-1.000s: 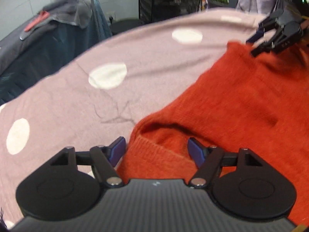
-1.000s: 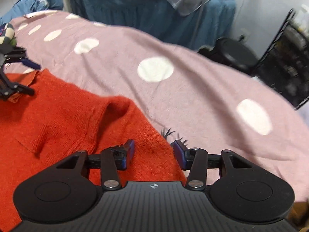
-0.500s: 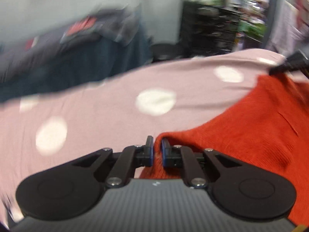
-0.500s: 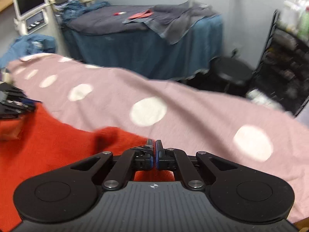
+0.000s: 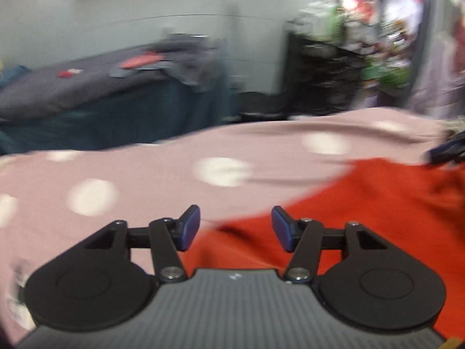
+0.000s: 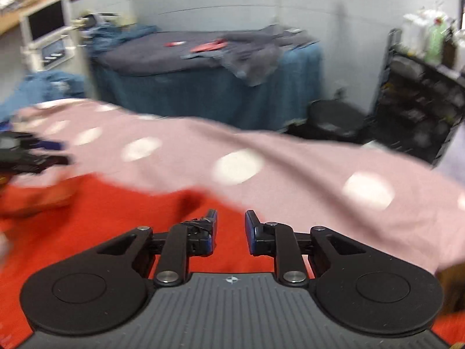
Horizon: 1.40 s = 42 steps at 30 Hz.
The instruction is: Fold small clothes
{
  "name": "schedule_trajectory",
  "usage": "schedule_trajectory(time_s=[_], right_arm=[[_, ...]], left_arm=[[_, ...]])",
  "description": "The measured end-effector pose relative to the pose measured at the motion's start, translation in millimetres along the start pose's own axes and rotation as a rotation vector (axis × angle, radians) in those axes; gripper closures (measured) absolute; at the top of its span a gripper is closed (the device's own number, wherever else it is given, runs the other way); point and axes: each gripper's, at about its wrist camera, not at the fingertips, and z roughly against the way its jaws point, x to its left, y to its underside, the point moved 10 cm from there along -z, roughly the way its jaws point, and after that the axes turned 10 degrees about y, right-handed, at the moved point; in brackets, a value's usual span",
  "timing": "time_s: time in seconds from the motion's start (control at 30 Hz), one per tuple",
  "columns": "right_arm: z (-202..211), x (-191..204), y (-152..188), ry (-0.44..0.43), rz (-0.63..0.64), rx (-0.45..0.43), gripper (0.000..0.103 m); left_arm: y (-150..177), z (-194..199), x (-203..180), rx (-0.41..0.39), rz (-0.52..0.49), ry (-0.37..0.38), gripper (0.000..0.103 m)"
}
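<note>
On the pink dotted cover (image 5: 145, 174), the red knit sweater (image 5: 377, 203) lies at 4 o'clock; soft, limp, best pinched at an edge. Left gripper (image 5: 235, 228) and right gripper (image 6: 231, 229) both gape, holding nothing.

Orange-red garment (image 5: 377, 203) beneath both tools: soft matt knit cloth, weave lost in blur. Pink spotted cover (image 6: 290, 160) ahead of fingers: matt smooth fabric. Left gripper (image 5: 235, 228): matt black plastic arms, dull blue pads (image 5: 190, 226), possibly rubber; shiny metal pivot pins; ribbed grey body. Right gripper (image 6: 231, 228): same matt black plastic, metal pins.
</note>
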Motion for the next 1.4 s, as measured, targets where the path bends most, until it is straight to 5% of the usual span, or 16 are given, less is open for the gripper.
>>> schedule_trajectory(time_s=[0.1, 0.2, 0.33, 0.57, 0.67, 0.87, 0.97, 1.17, 1.27, 1.4], right_arm=[[29, 17, 41, -0.035, -0.029, 0.049, 0.069], [61, 17, 80, 0.021, -0.101, 0.028, 0.068], [96, -23, 121, 0.206, -0.351, -0.006, 0.061], [93, -68, 159, 0.310, -0.677, -0.032, 0.053], [86, -66, 151, 0.243, -0.788, -0.077, 0.049], [79, -56, 143, 0.235, -0.827, -0.093, 0.047], [77, -67, 149, 0.321, -0.785, -0.079, 0.095], [123, -105, 152, 0.489, -0.807, -0.205, 0.096], [124, -115, 159, 0.434, -0.826, -0.173, 0.096], [149, -117, 153, 0.524, -0.802, -0.242, 0.096]], left_arm=[[33, 1, -63, 0.078, -0.064, 0.043, 0.040], [67, 9, -128, 0.080, -0.145, 0.090, 0.029], [100, 20, -182, 0.052, -0.105, 0.073, 0.019], [118, 28, -205, 0.082, -0.039, 0.034, 0.015], [114, 36, -206, 0.077, -0.065, 0.021, 0.012], [111, 45, -203, 0.058, -0.027, 0.017, 0.009], [111, 46, -208, 0.061, -0.032, 0.018, 0.009], [114, 50, -206, 0.060, -0.020, 0.015, 0.008], [113, 49, -205, 0.063, -0.022, 0.013, 0.008], [106, 56, -204, 0.034, -0.007, 0.015, 0.005]])
